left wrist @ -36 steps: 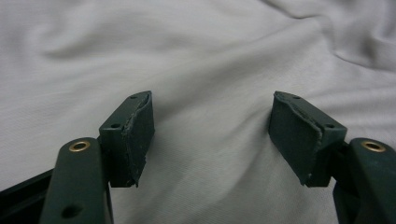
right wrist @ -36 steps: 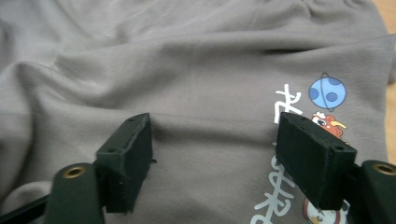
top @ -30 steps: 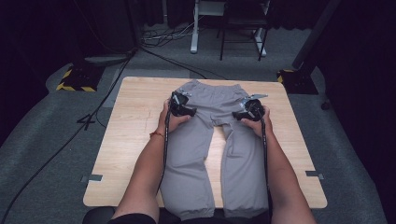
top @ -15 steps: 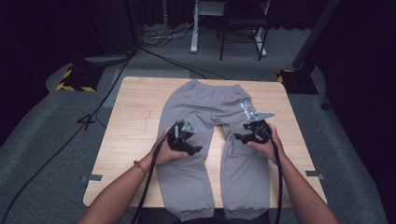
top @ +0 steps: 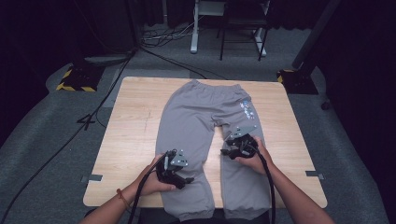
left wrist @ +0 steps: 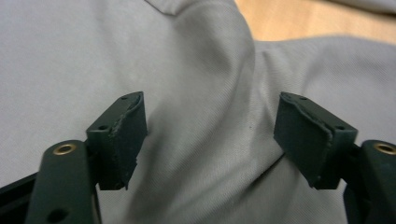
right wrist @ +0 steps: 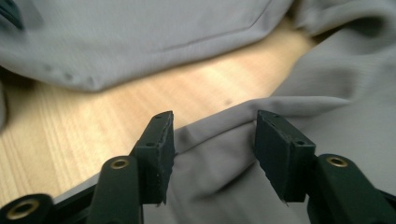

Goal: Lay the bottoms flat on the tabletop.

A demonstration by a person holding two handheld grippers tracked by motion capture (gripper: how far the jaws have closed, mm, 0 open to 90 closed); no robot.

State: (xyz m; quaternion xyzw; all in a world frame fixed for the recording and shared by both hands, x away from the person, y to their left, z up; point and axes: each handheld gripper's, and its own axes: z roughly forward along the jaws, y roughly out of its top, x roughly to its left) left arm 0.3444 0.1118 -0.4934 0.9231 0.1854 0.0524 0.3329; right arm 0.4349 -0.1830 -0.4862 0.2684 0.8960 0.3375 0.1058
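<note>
Grey sweatpants (top: 201,116) lie flat on the wooden table (top: 130,126), waistband at the far side, legs toward me. My left gripper (top: 189,179) rests low on the left leg near its inner edge. In the left gripper view its jaws (left wrist: 212,135) stand wide apart with a raised fold of grey cloth (left wrist: 219,93) between them, pads not pressing. My right gripper (top: 225,150) is at the inner edge of the right leg. Its jaws (right wrist: 212,154) have just been closing and straddle the leg's edge (right wrist: 219,121), a gap still showing at the pads.
Bare wood (right wrist: 140,98) shows between the two legs. A small print (top: 246,108) marks the right hip of the pants. Beyond the table are a grey floor, cables (top: 159,51) and metal stand legs (top: 224,42).
Both hands have come from the waist area down the legs toward me. The right gripper's jaws have narrowed around the inner edge of the right leg.
</note>
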